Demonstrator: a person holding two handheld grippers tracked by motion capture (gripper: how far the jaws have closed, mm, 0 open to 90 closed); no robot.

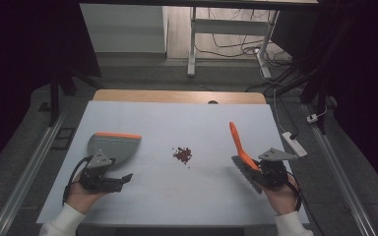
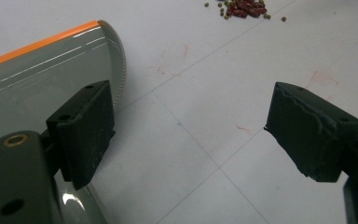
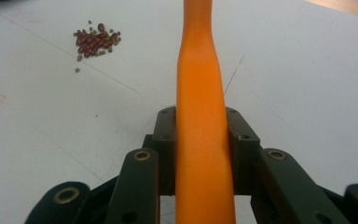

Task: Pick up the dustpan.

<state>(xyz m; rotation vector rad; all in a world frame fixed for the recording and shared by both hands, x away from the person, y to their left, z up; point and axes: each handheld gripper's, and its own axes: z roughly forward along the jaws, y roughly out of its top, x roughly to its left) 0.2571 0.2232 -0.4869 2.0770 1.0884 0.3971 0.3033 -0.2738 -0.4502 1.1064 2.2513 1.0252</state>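
A grey dustpan with an orange edge lies flat at the left of the white table. My left gripper rests just in front of it, open, with bare table between its jaws; in the left gripper view its left jaw stands over the dustpan. My right gripper is shut on the orange handle of a brush, whose dark bristles touch the table. The handle runs up between the jaws. A small pile of red and green beans sits mid-table between the two grippers.
A white power strip lies at the table's right edge. The table's wooden far edge shows beyond the white mat. Desk legs and cables stand on the floor behind.
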